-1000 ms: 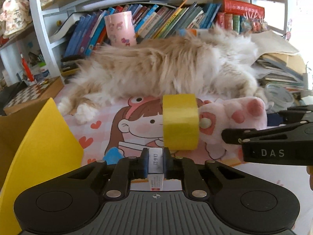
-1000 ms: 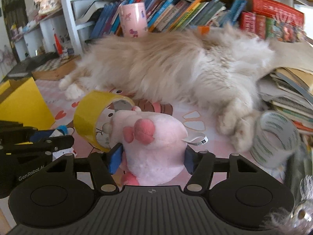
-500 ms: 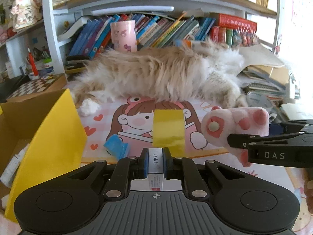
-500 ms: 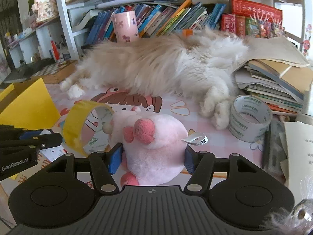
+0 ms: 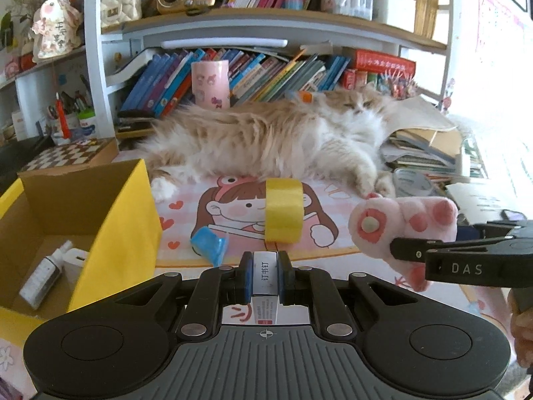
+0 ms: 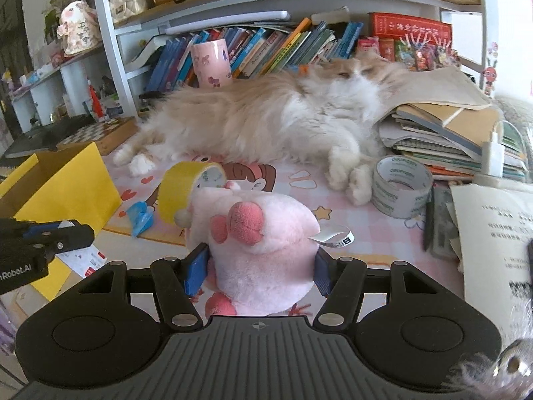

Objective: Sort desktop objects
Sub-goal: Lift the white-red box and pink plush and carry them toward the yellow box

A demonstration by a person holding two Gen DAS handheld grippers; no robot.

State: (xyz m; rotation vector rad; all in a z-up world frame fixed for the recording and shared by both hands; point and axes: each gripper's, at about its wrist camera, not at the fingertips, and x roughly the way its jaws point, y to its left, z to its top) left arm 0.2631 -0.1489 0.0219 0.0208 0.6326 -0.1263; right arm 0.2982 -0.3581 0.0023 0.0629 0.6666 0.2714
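Observation:
My left gripper (image 5: 265, 275) is shut on a small white staple box (image 5: 265, 283) with red print. My right gripper (image 6: 258, 268) is shut on a pink plush paw toy (image 6: 256, 253), which also shows at the right of the left wrist view as the plush toy (image 5: 399, 226). A yellow tape roll (image 5: 283, 215) stands on edge on the pink cartoon desk mat (image 5: 186, 220); it sits just behind the plush as the yellow roll (image 6: 180, 190). An open yellow cardboard box (image 5: 110, 220) stands at the left, holding a small bottle (image 5: 43, 275).
A long-haired cat (image 5: 266, 140) lies across the back of the mat. A blue wrapper (image 5: 210, 245) lies by the yellow box. A grey tape roll (image 6: 401, 188), a pen and stacked books and papers (image 6: 446, 133) crowd the right. Bookshelves rise behind.
Both grippers have drawn back and risen with their loads. The yellow box has come further into view at the left, and its inside now shows.

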